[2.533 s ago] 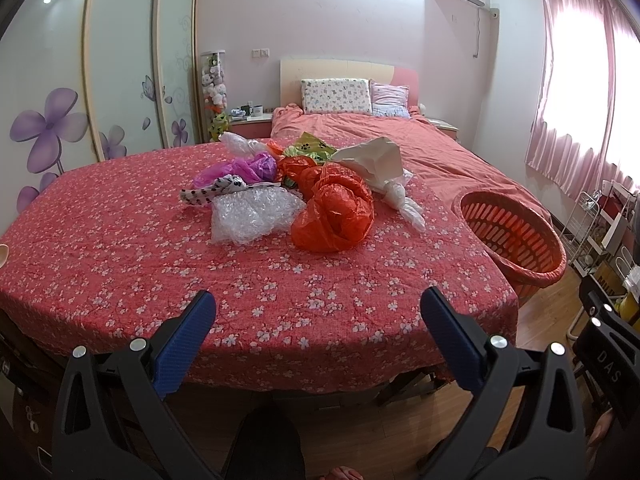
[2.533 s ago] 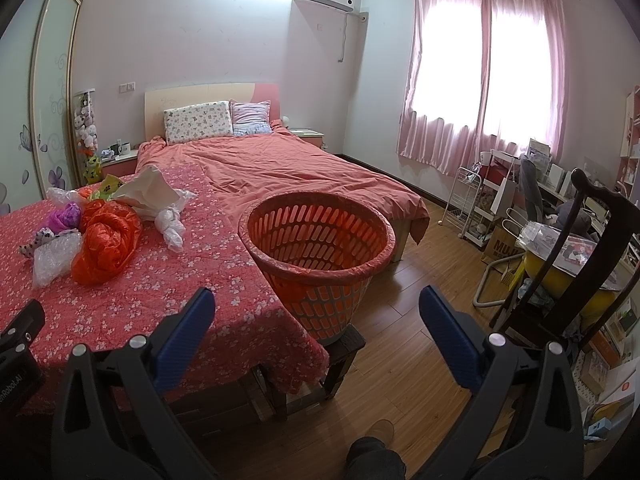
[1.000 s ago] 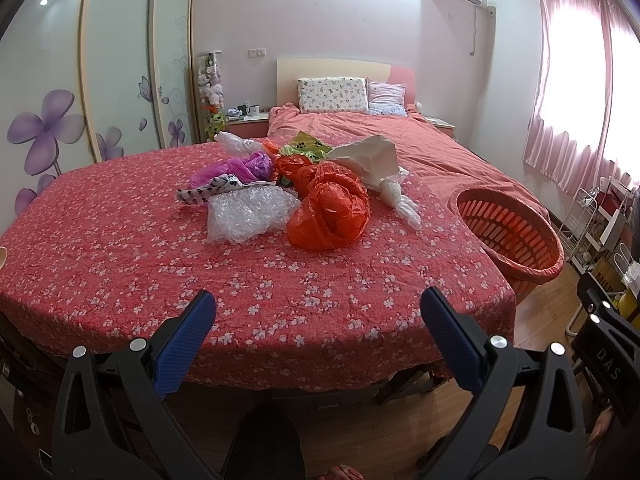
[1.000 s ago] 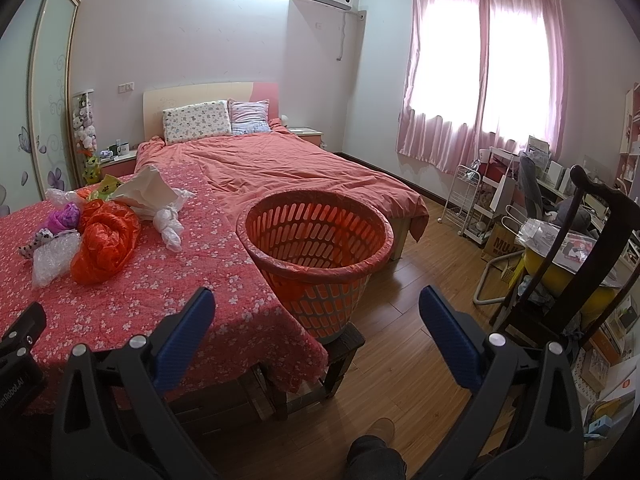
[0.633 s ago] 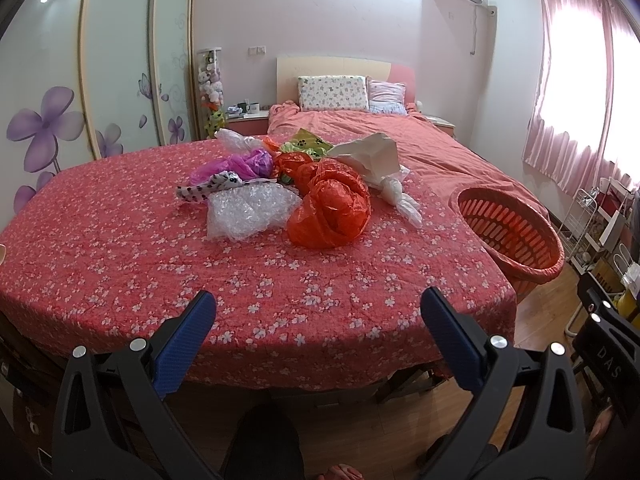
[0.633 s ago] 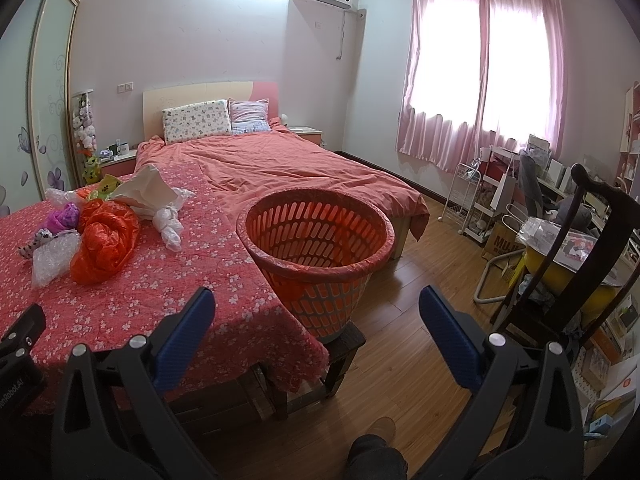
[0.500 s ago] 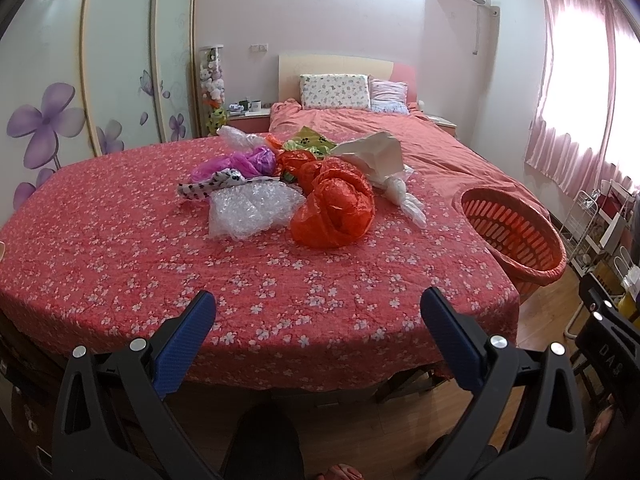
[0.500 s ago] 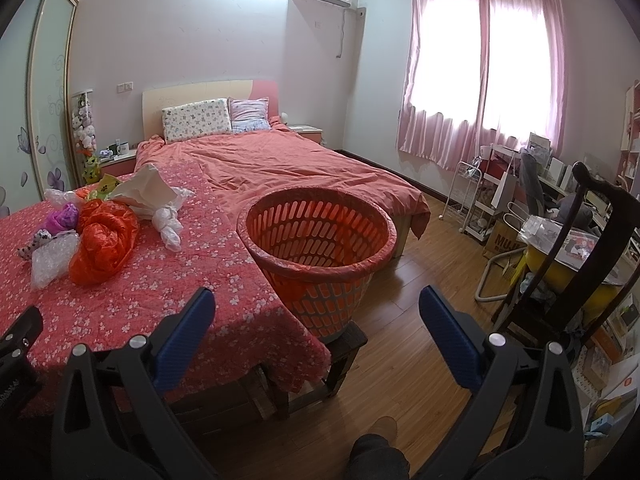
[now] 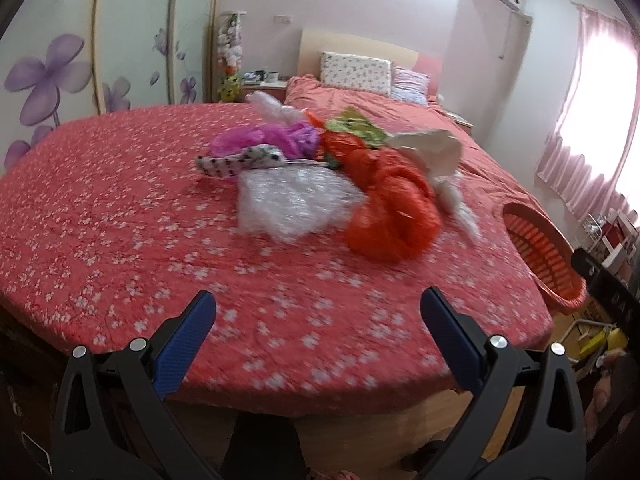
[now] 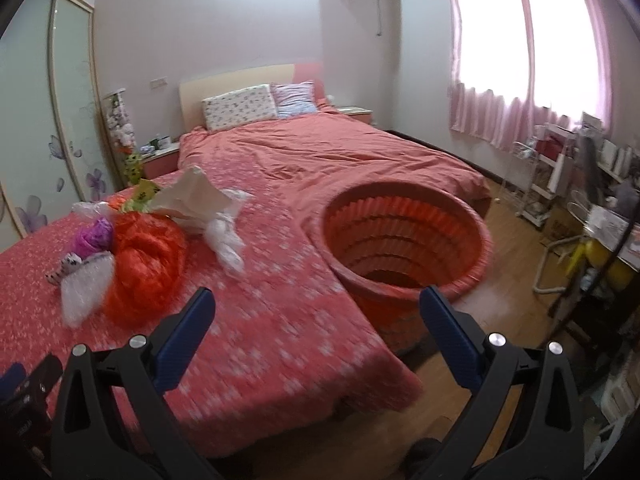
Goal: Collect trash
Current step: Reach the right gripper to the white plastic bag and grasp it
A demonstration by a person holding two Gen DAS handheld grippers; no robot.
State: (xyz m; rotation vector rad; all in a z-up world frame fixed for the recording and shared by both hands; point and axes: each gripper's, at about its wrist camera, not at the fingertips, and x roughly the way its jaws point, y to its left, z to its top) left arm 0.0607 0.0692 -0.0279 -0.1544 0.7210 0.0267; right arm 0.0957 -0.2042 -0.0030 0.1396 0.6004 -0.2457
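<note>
Both sets of our fingers are spread wide with nothing between them, so we're basically in "ready to grab" mode. The left gripper (image 9: 318,312) hangs over the near edge of the red floral cover (image 9: 120,216), aimed straight at the trash heap, which makes sense if that hand is going in first. The right gripper (image 10: 316,312) sits over the same cover's corner, pointed between the heap and the orange basket (image 10: 404,240), probably so it can cover either one.

Moving outward from the fingers: nearest to us in the pile are the crumpled clear bubble wrap (image 9: 292,204) and, touching it on the right, the big orange plastic bag (image 9: 392,216). Behind those there's a black-and-white spotted scrap (image 9: 240,160), a purple bag (image 9: 276,138), something green and yellow (image 9: 356,128), and a pale paper bag (image 9: 432,148) with a knotted white plastic bag (image 10: 226,240) trailing off toward the basket side.

The basket stands just off the cover's right edge, open mouth up. From the right wrist view it looks empty, so we'd guess nothing's been collected yet. Both views are a bit smeared, so small details are fuzzy.

Everything's soft and light, so pinching a fold should do it.
</note>
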